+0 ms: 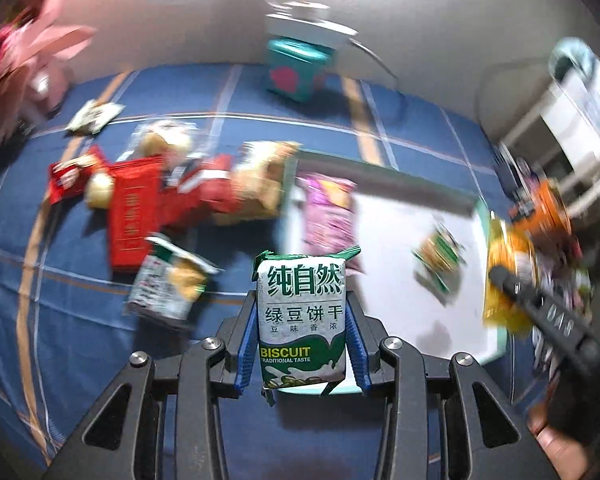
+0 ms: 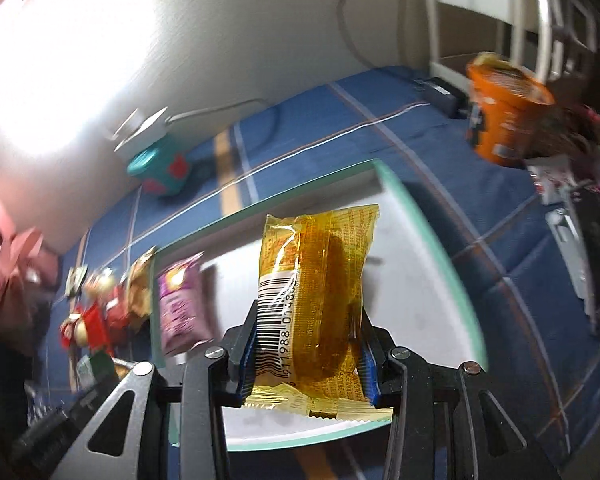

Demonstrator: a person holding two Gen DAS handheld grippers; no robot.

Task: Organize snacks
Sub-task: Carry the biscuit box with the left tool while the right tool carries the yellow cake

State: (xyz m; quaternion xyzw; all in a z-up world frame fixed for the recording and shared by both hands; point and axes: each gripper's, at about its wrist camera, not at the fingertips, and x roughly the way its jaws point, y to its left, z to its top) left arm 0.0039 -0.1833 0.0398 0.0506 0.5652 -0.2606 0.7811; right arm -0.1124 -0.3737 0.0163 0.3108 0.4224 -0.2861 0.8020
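My left gripper (image 1: 302,332) is shut on a green and white biscuit packet (image 1: 302,316), held upright above the near edge of a white tray with a teal rim (image 1: 480,216). My right gripper (image 2: 308,340) is shut on a clear yellow snack packet (image 2: 312,292), held over the same tray (image 2: 432,240); it shows in the left wrist view (image 1: 504,276) at the tray's right edge. A purple packet (image 1: 328,216) and a small green packet (image 1: 438,256) lie in the tray. Red, tan and green packets (image 1: 140,200) lie scattered left of the tray on the blue cloth.
A blue checked cloth (image 1: 40,280) covers the surface. A teal tin (image 1: 296,68) stands by the back wall under a white box with a cable. An orange cup (image 2: 504,116) and more packets stand at the right. A pink bag (image 1: 24,60) is at far left.
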